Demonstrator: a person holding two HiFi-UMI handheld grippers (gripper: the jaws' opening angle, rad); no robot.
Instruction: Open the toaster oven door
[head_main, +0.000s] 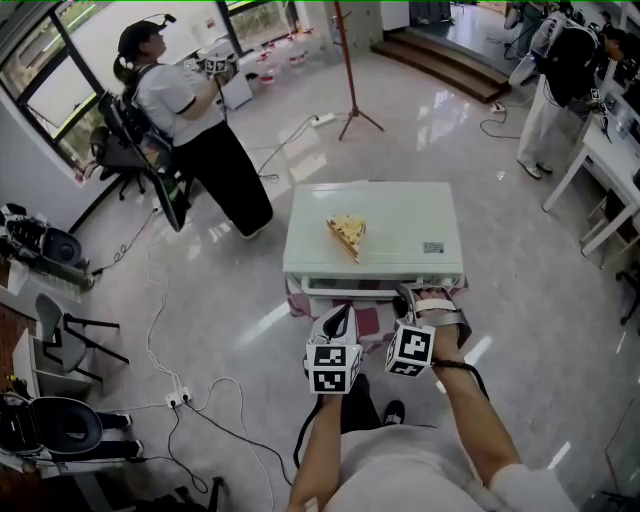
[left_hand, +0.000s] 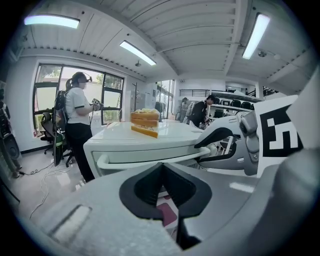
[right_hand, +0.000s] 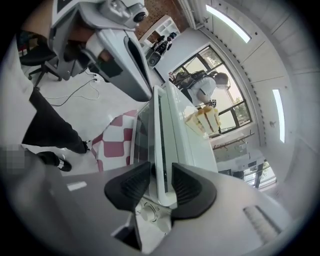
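White toaster oven (head_main: 400, 225): sits at centre of the head view on a checked cloth (head_main: 368, 322) and carries a cake slice (head_main: 347, 235) on top. Shows its door upright against the housing, so judged not yet open.

Right tongs (right_hand: 161, 176): spread wide, straddling the door handle (left_hand: 122, 164) near its right end without pinching it.

Left tongs (left_hand: 161, 167): pressed together, empty, just below the handle.

Remaining: clamp the handle, then swing the door down.

Small label (head_main: 433, 247) on the oven top: too small to read. No other legible writing.
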